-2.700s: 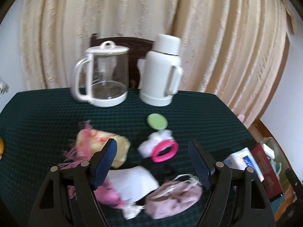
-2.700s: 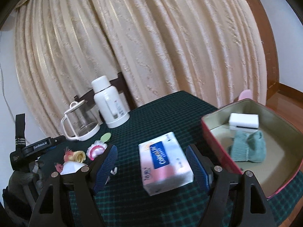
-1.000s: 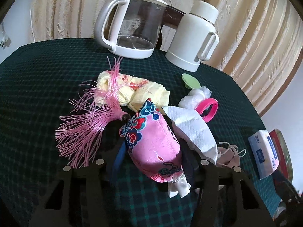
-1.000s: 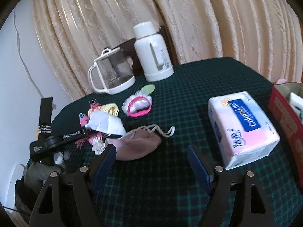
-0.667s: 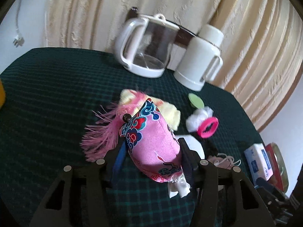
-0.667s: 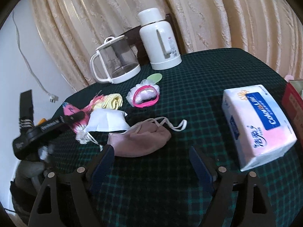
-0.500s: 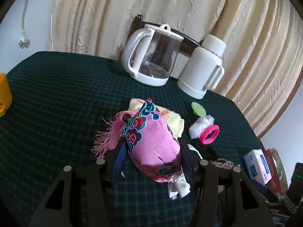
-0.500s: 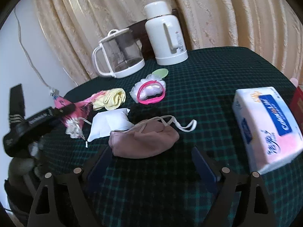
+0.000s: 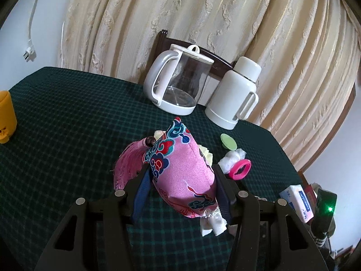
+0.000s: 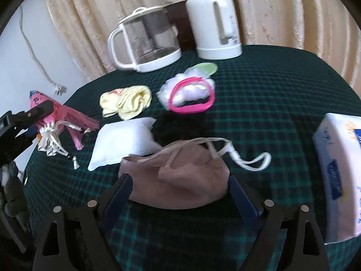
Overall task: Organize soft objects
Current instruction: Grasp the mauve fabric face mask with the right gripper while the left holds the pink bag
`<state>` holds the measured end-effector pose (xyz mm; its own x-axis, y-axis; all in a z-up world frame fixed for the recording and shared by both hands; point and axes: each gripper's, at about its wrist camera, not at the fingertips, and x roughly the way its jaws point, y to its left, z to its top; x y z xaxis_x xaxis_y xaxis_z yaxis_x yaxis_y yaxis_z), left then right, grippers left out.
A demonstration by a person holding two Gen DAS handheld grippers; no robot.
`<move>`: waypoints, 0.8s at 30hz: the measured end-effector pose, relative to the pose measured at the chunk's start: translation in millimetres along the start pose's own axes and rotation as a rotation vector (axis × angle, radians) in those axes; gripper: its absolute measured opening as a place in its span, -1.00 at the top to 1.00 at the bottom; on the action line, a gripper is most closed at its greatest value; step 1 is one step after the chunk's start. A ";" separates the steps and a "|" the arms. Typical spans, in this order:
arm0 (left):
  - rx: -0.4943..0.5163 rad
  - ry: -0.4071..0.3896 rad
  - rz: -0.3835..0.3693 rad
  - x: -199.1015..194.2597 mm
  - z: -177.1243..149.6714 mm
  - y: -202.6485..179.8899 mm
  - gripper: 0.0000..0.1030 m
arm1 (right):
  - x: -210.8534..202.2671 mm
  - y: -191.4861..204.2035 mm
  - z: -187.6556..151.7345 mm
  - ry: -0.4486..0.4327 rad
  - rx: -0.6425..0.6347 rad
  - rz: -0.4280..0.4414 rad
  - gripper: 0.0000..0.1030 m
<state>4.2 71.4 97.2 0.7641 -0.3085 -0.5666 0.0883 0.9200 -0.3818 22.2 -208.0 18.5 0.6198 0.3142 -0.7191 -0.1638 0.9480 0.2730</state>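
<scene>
Pink sachet now lifted off table, L gripper clamped on it; R gripper spread wide around mauve mask.

Two grippers: the left gripper and the right gripper; one pink embroidered pouch with one pink tassel; one mauve face mask; one white face mask; one yellow cloth; one white puff ringed by one pink band; one green disc; one tissue pack; one glass jug; one white thermos flask; one orange cup; one green checked tablecloth
</scene>
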 end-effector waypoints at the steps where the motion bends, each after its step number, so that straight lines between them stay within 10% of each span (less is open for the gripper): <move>1: -0.003 0.004 -0.001 1.4 -0.4 1.2 -0.05 | 1.3 3.6 0.0 0.001 -0.012 0.008 -0.76; 13: -0.024 0.028 -0.027 8.9 -6.0 8.8 -0.05 | 19.7 33.6 1.0 0.034 -0.118 -0.075 -0.81; 20: -0.032 0.039 -0.035 11.1 -7.9 12.1 -0.05 | 17.3 30.6 6.2 0.024 -0.106 -0.188 0.16; 24: -0.034 0.041 -0.040 11.0 -9.1 12.3 -0.05 | 9.9 20.2 8.4 0.015 -0.036 -0.168 0.39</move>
<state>7.9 77.1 79.7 0.7334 -0.3553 -0.5795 0.0962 0.8982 -0.4288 31.5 -186.2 22.2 0.6293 0.1515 -0.7623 -0.0864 0.9884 0.1251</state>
